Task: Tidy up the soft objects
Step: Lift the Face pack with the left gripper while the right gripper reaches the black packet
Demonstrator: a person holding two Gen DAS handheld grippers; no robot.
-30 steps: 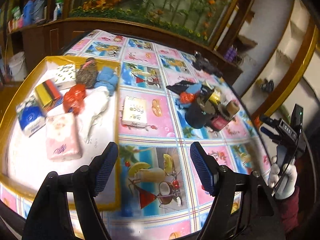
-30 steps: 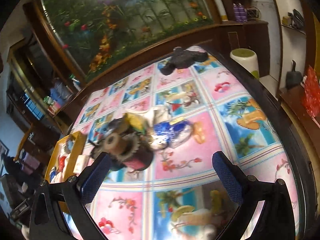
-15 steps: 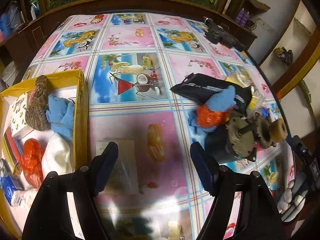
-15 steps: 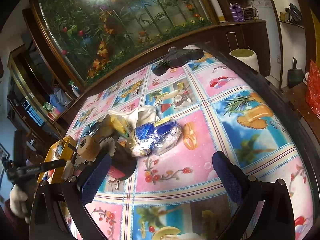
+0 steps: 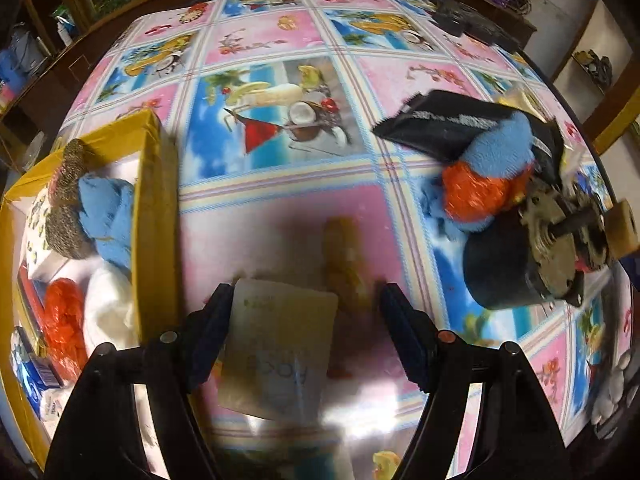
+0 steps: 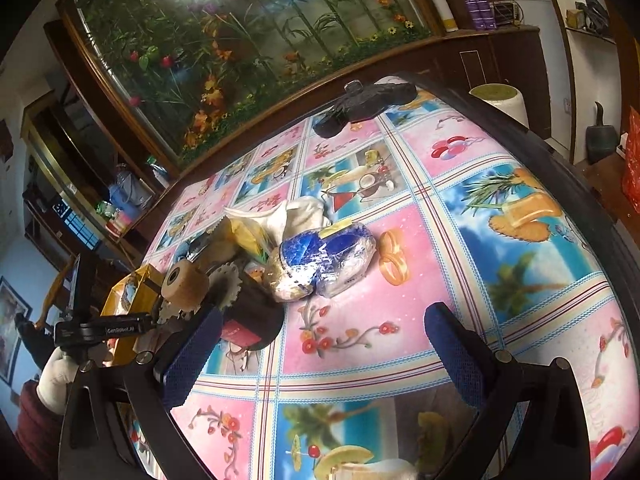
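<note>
The left tool [image 5: 306, 336], open and empty, straddles the light, squashy tissue pack [image 5: 276, 354] at lower centre; grip its long sides.

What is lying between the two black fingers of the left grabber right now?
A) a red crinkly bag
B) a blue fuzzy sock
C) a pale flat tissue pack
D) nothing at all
C: the pale flat tissue pack lies on the tablecloth between the open fingers of the left gripper, beside the yellow box; the pads do not yet squeeze it.
</note>
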